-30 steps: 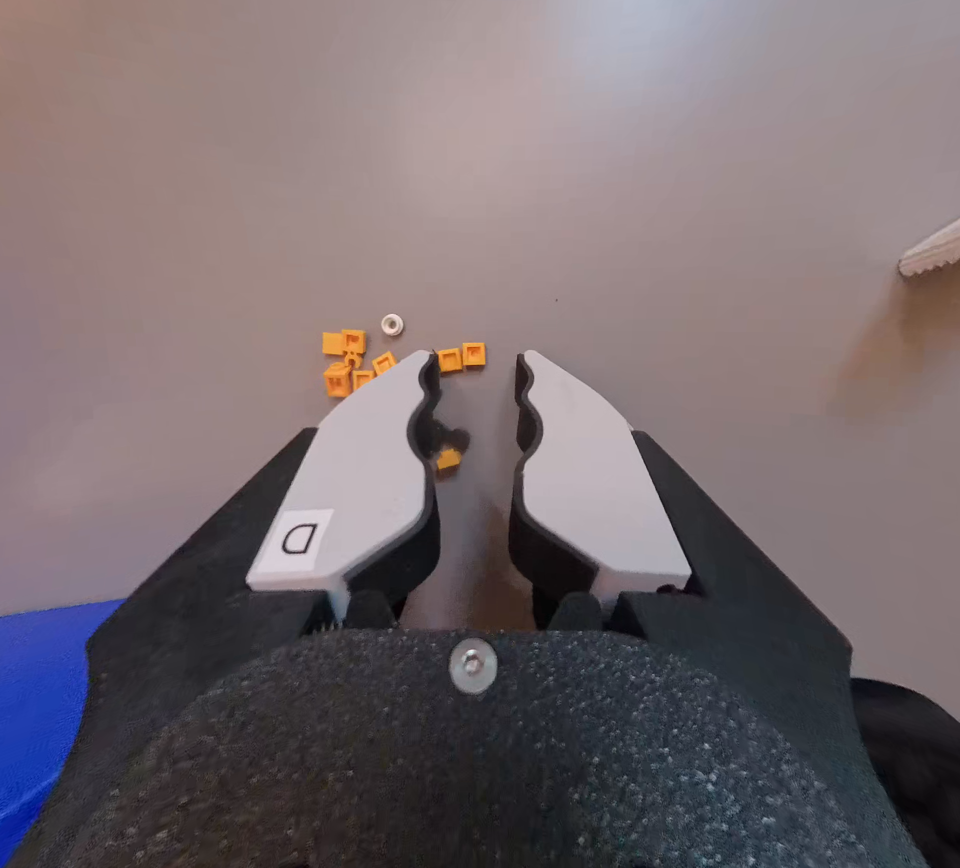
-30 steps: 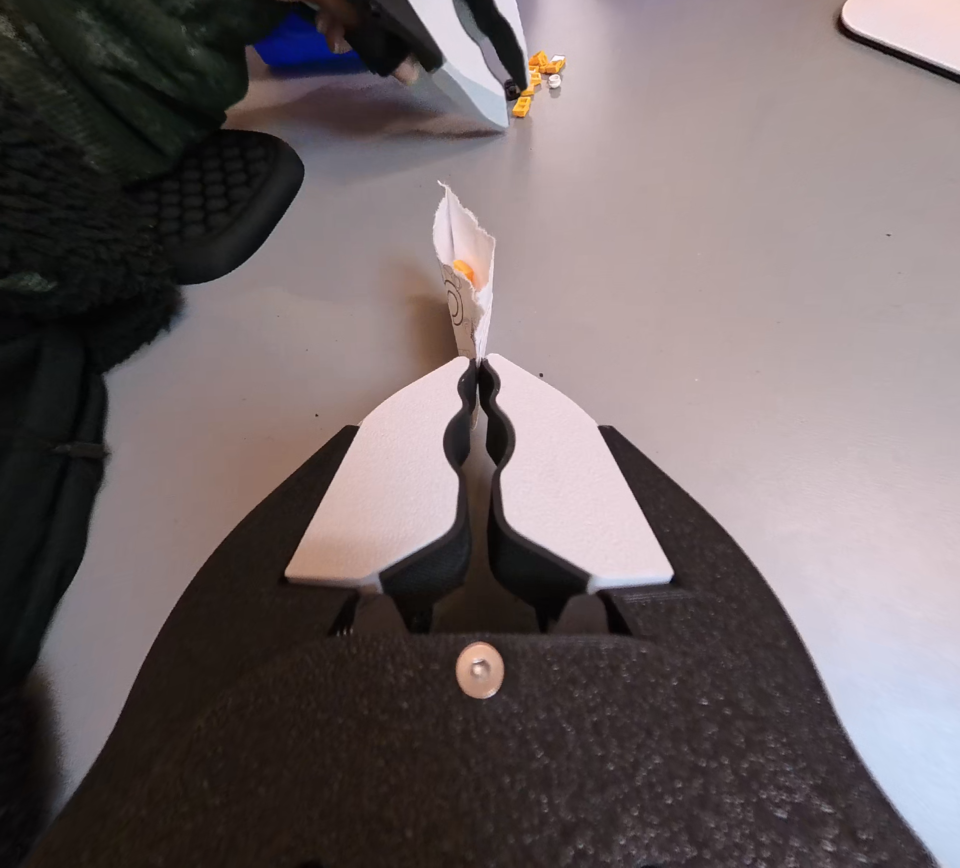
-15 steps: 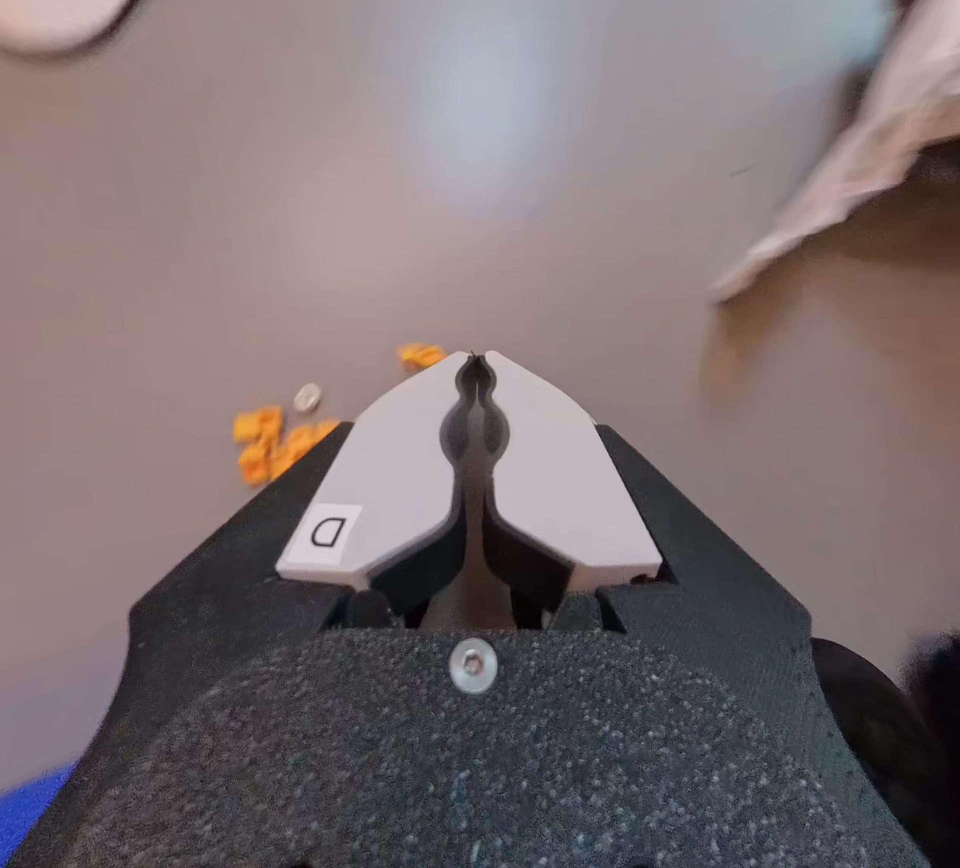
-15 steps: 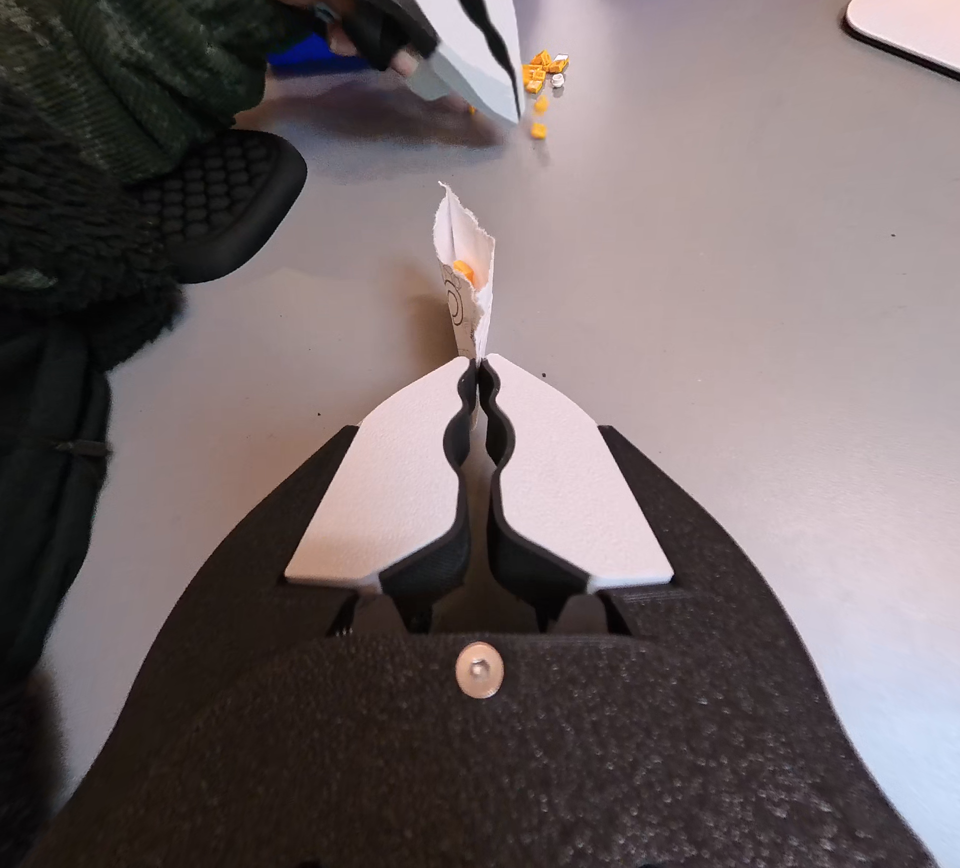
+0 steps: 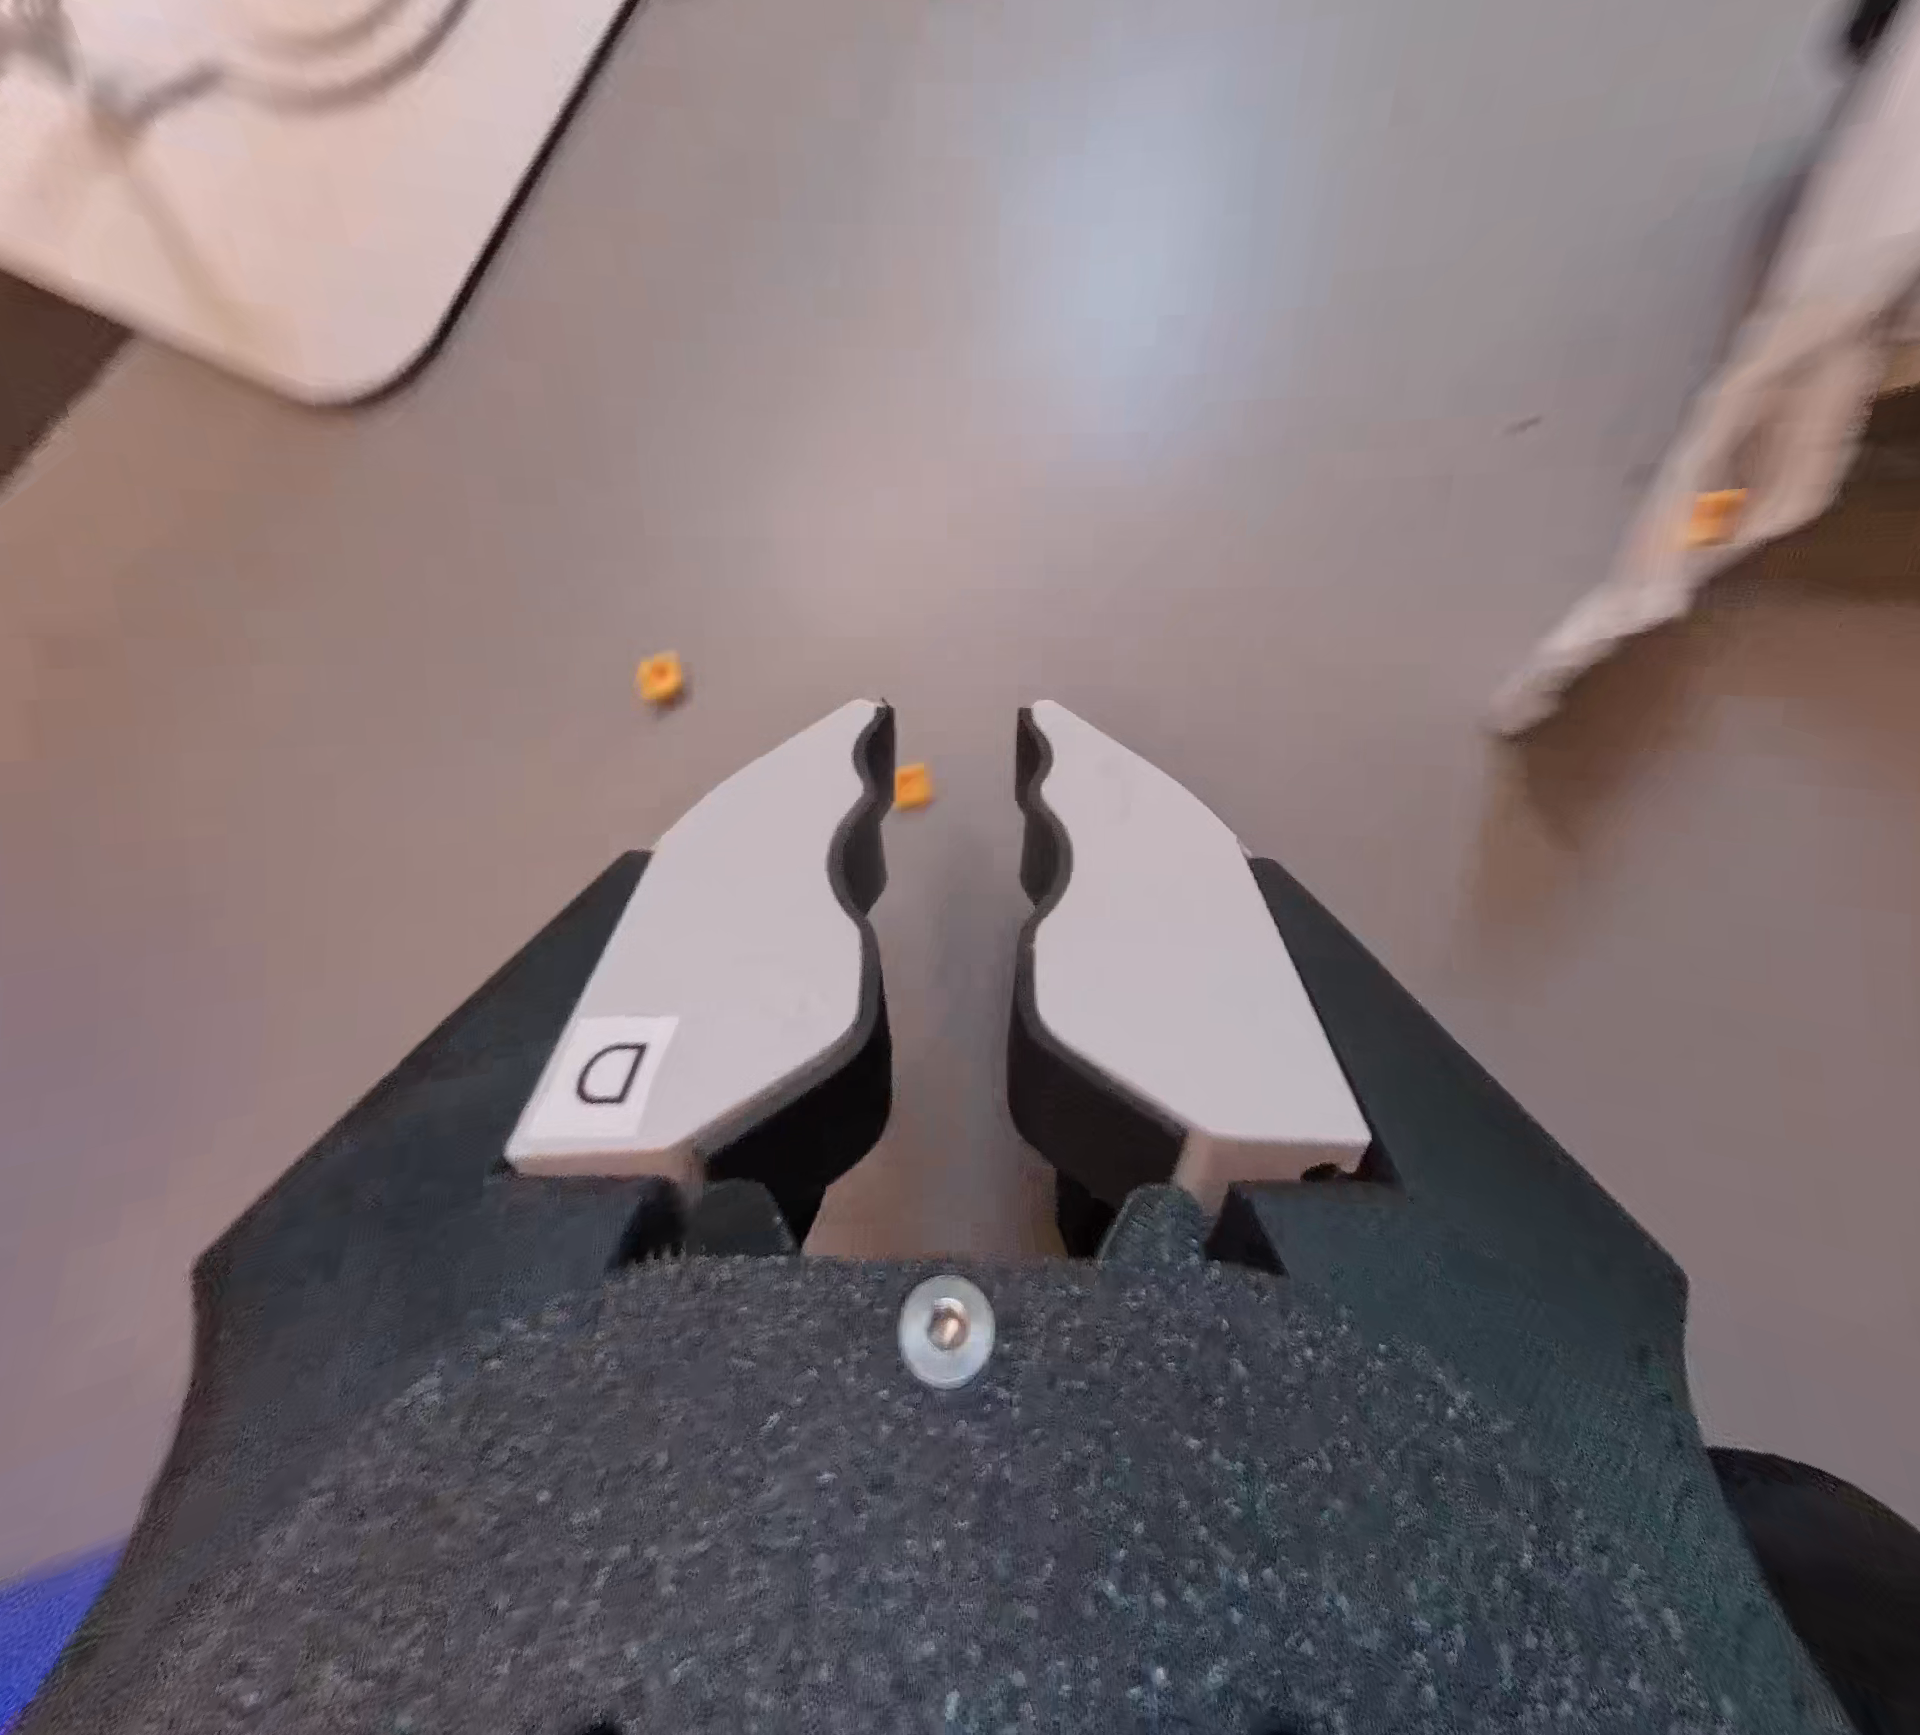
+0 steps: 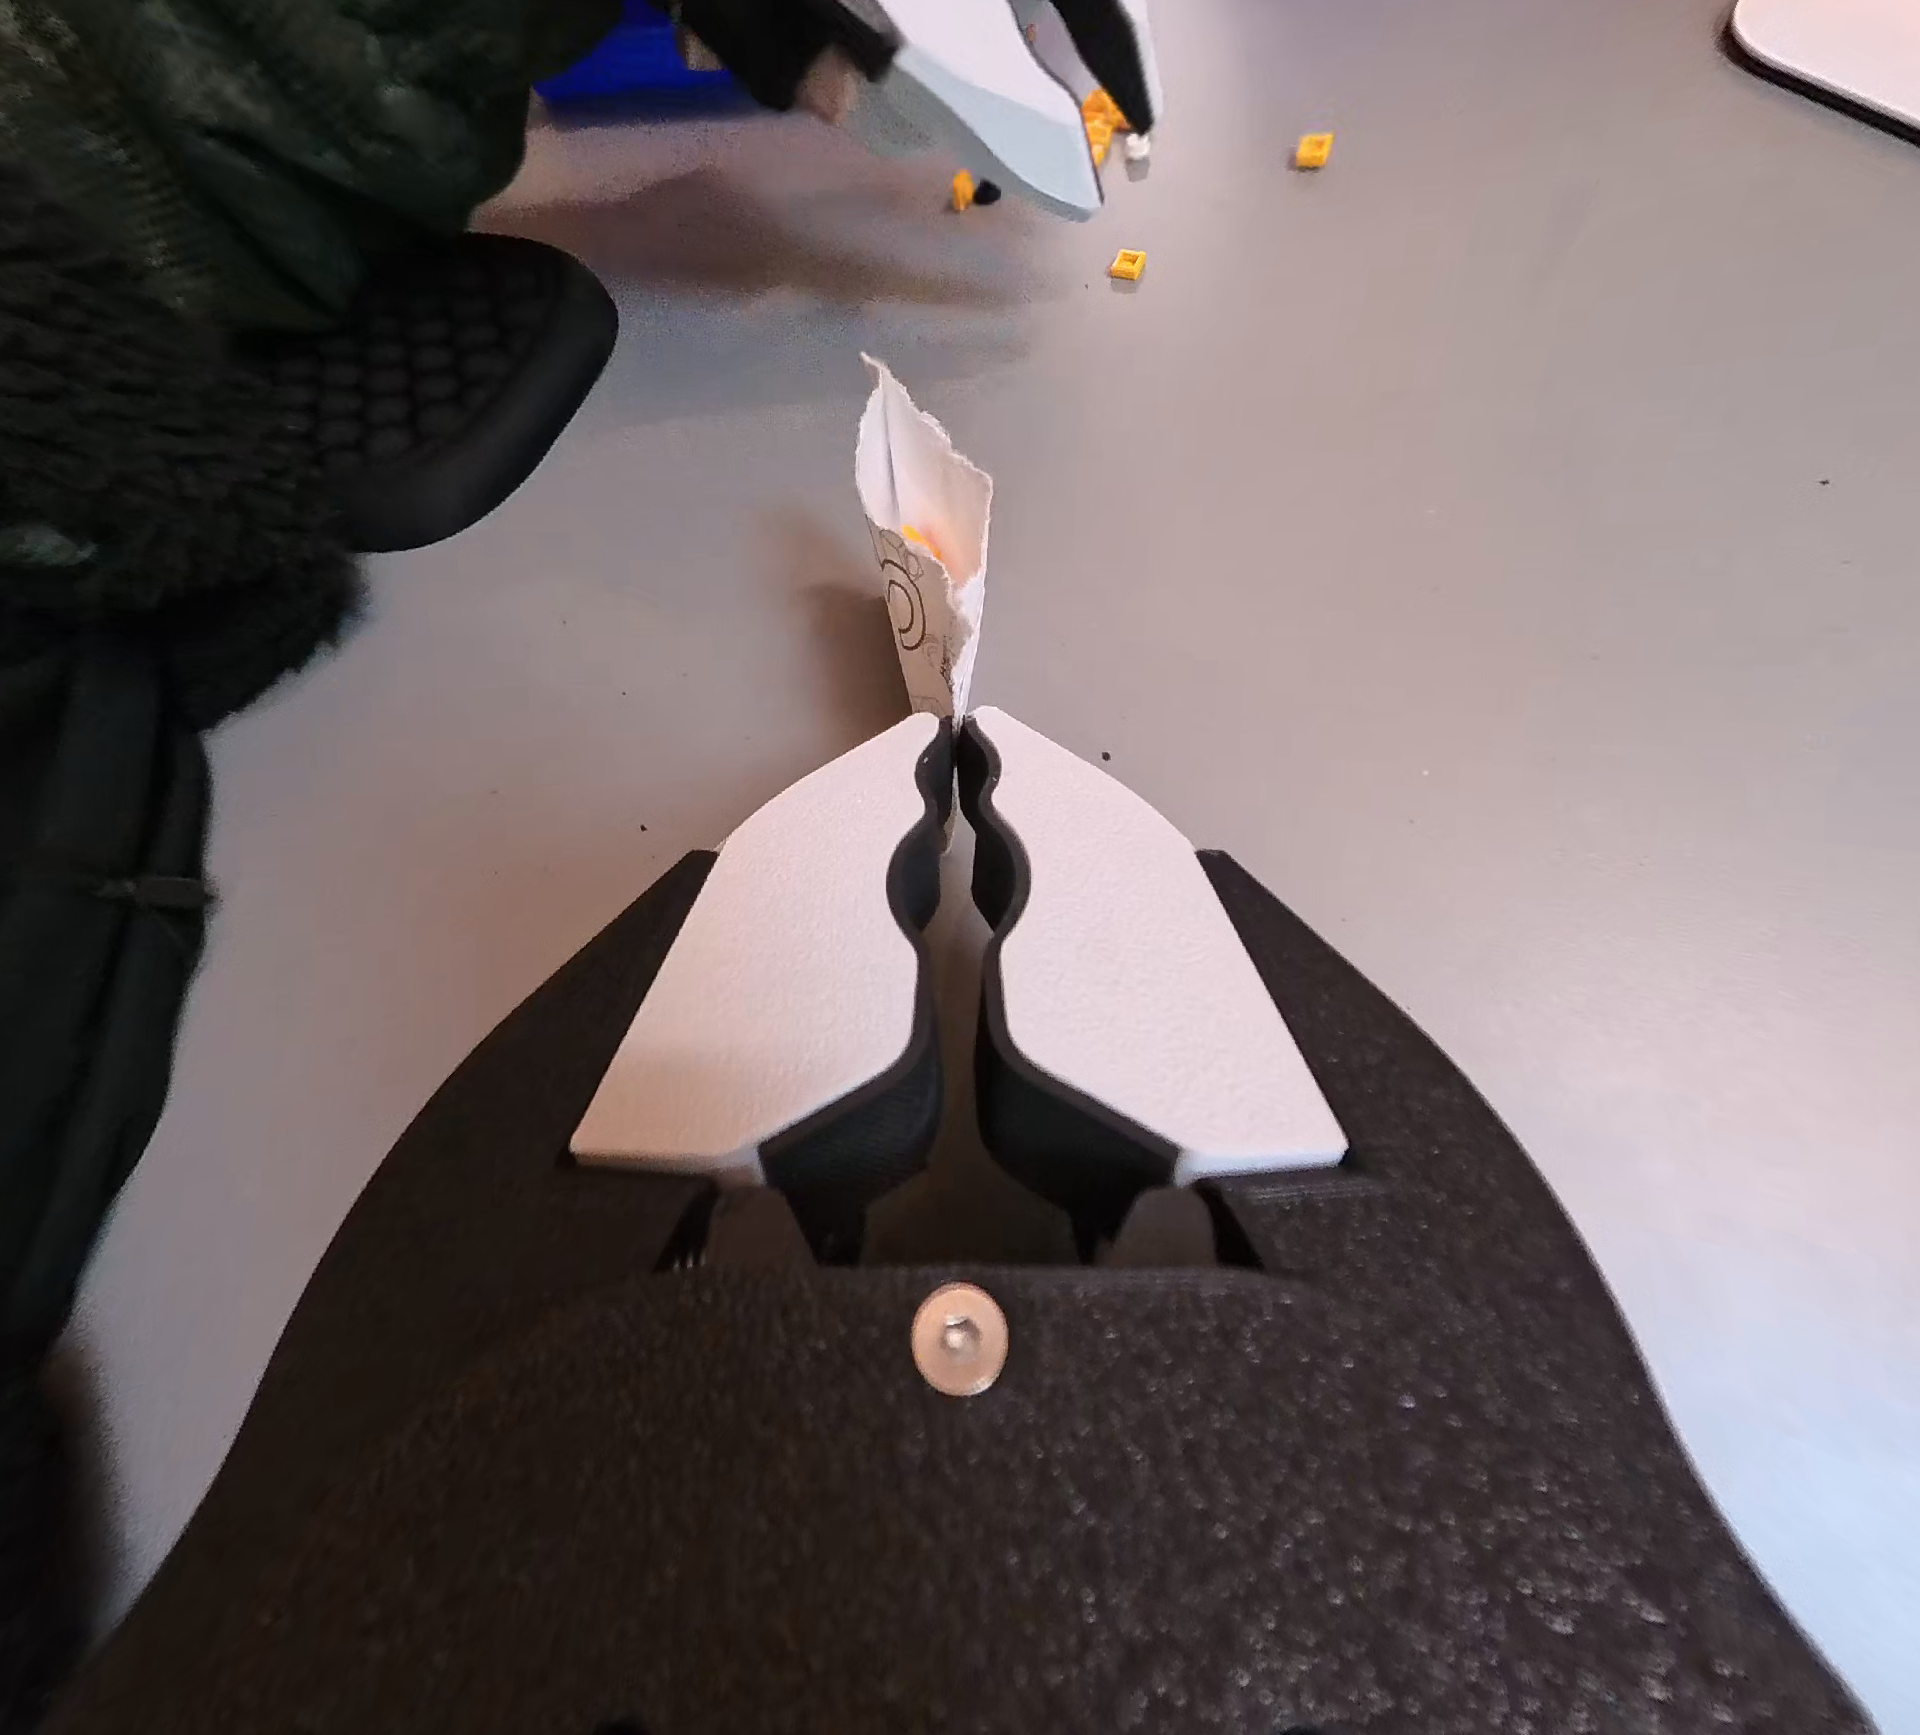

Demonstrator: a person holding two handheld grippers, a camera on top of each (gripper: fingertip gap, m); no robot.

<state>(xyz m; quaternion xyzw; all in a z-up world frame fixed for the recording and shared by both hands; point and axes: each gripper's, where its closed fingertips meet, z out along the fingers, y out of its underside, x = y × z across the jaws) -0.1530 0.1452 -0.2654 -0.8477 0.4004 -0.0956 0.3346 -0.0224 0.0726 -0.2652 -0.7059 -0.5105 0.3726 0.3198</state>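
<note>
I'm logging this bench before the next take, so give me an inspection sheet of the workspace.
Surface: grey tabletop, a few dark specks.
Job's things: torn white paper packet, orange piece inside; small orange pieces loose, one apart, a cluster by a white ring.
Clutter: blue object; white board.
Grippers: right gripper jaws shut on the packet; left gripper jaws apart, nothing held, an orange piece on the table below.
Cables: nothing seen.
Surroundings: dark green sleeve; black mesh armrest.

body | grainy black plastic gripper housing [image 6: 935, 1529]; white wavy-edged fingers [image 6: 800, 958]; silver screw [image 6: 958, 1339]; white lettered sticker [image 5: 603, 1074]; dark green knit sleeve [image 6: 208, 54]
</note>
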